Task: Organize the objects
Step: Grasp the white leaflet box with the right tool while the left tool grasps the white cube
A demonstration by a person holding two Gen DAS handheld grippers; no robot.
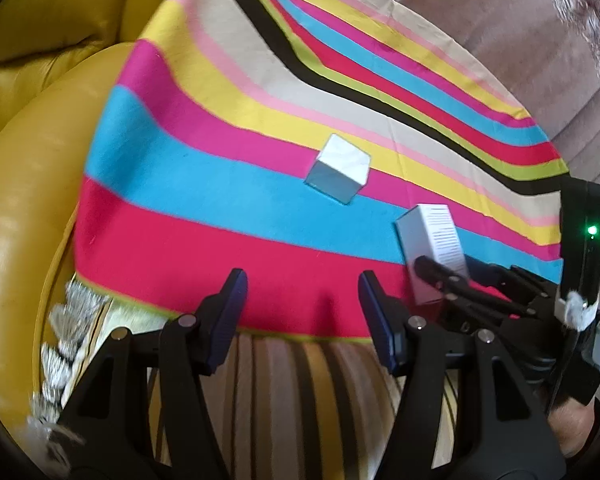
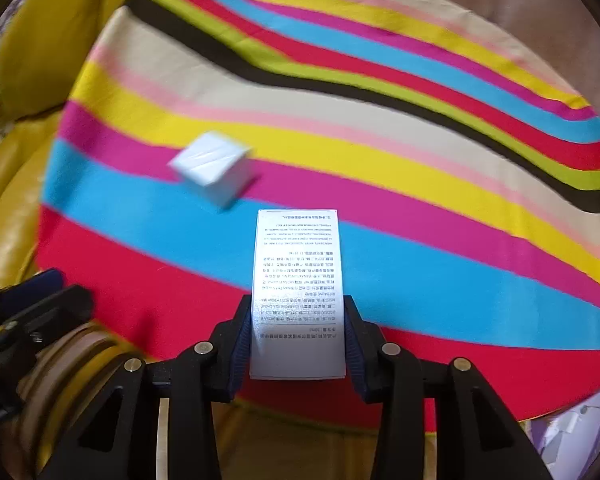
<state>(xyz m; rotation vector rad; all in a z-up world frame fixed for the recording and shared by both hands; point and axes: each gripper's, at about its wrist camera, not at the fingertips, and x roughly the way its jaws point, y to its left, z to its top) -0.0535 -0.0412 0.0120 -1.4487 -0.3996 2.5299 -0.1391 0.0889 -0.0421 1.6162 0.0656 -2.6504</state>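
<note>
Pinched between the right gripper's pads, the tall box is mid-pickup over the striped cloth, while the left gripper hangs spread and empty; next, likely carry it ahead-left beside the small box.

- The round surface wears a striped woven cloth, matt and smooth, in red, blue, pink, yellow and beige bands.
- The tall white printed box looks like thin card, smooth with a faint sheen.
- The small white cube box is card too, its faces slightly glossy.
- The yellow leather sofa is glossy and creased.
- The left tool is matt black plastic with ribbed dark-blue pads and bright metal pins; the right tool looks the same.
</note>
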